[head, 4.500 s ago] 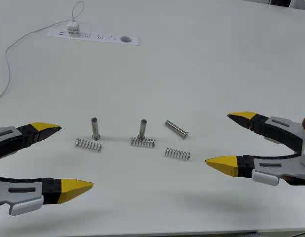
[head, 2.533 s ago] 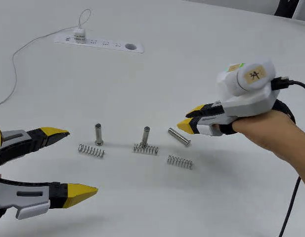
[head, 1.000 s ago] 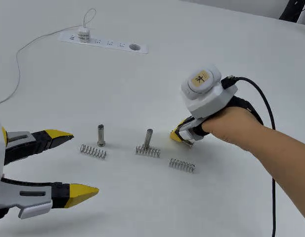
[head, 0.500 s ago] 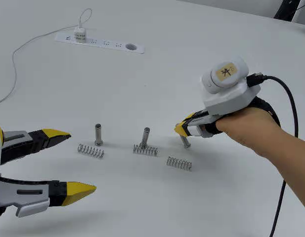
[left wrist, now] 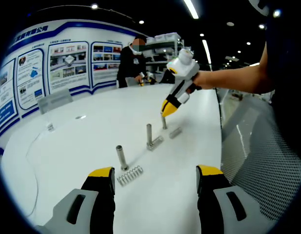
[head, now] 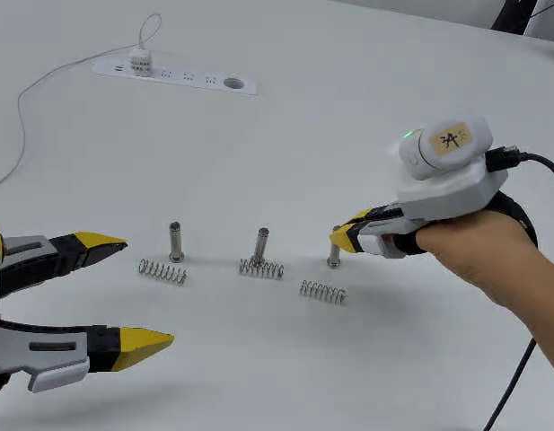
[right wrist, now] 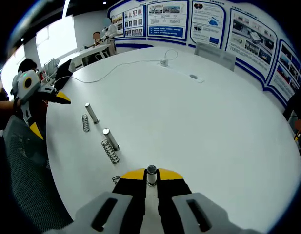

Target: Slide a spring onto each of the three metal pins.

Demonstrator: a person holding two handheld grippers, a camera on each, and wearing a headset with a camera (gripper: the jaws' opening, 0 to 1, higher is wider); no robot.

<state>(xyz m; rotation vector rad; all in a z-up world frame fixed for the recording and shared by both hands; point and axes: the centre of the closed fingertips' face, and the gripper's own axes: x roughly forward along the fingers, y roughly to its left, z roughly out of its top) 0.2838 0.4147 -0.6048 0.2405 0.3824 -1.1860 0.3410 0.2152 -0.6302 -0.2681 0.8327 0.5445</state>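
Observation:
Three metal pins stand upright in a row on the white table: left pin (head: 175,241), middle pin (head: 259,244), right pin (head: 334,258). A spring lies in front of each: left spring (head: 162,269), middle spring (head: 260,268), right spring (head: 322,291). My right gripper (head: 345,238) is shut on the top of the right pin (right wrist: 151,171), whose head shows between the yellow tips (right wrist: 167,175). My left gripper (head: 124,290) hangs open at the near left, well short of the left pin (left wrist: 120,157), with nothing between its fingers (left wrist: 101,181).
A white power strip (head: 173,74) with a plugged charger and a cable (head: 21,99) lies at the far left of the table. The right hand's black cable (head: 519,373) trails off at the right. People stand far behind the table (left wrist: 133,63).
My right gripper came in from the right, closed on the pin that lay on its side and stood it upright. The left gripper stayed put.

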